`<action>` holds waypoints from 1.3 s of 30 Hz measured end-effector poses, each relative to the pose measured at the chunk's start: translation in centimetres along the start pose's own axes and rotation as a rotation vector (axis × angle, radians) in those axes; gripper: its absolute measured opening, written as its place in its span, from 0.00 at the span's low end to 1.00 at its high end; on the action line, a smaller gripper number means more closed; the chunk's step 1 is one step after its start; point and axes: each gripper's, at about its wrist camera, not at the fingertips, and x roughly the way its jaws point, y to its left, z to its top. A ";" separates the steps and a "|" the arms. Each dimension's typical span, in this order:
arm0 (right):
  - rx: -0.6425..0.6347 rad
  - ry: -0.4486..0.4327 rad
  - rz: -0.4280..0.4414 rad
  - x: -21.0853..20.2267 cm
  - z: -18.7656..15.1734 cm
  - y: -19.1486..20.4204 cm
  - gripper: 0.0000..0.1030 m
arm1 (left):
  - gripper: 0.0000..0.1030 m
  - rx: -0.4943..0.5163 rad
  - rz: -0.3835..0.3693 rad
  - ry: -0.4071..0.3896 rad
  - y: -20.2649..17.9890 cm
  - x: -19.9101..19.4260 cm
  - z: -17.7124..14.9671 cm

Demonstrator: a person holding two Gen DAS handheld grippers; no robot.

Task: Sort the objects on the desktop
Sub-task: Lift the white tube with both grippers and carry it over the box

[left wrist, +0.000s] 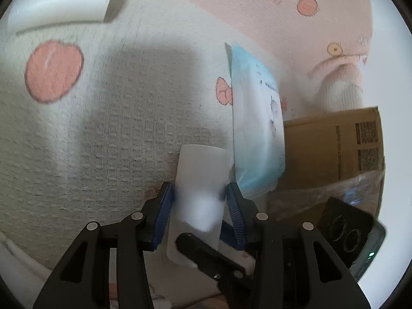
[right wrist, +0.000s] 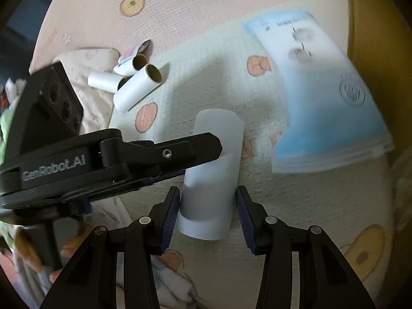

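Observation:
A white cardboard tube (left wrist: 200, 193) sits between the blue pads of my left gripper (left wrist: 199, 200), which is shut on it. In the right wrist view the same tube (right wrist: 213, 175) lies between my right gripper's (right wrist: 207, 206) pads, which stand a little apart from its sides; the left gripper's finger (right wrist: 180, 149) reaches in from the left and touches it. A blue-and-white packet (right wrist: 319, 90) lies beyond on the patterned cloth; it also shows in the left wrist view (left wrist: 257, 128). Three more white tubes (right wrist: 134, 82) lie in a pile at the far left.
A brown cardboard box (left wrist: 332, 149) with clear plastic wrap (left wrist: 334, 193) stands to the right of the left gripper. Another white tube (left wrist: 61, 5) lies at the top left of that view. A yellow-brown edge (right wrist: 381, 38) borders the cloth on the right.

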 end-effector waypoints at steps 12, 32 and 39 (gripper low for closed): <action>-0.028 -0.015 -0.001 0.2 -0.6 0.6 0.41 | 0.45 0.019 -0.009 -0.039 -0.5 -1.3 -1.2; -0.239 -0.213 0.013 -5.4 -1.1 5.1 0.41 | 0.45 0.207 -0.008 -0.315 -7.1 -9.3 -3.9; -0.241 -0.377 0.072 -11.6 0.0 6.2 0.41 | 0.45 0.354 -0.012 -0.391 -13.8 -13.1 -3.7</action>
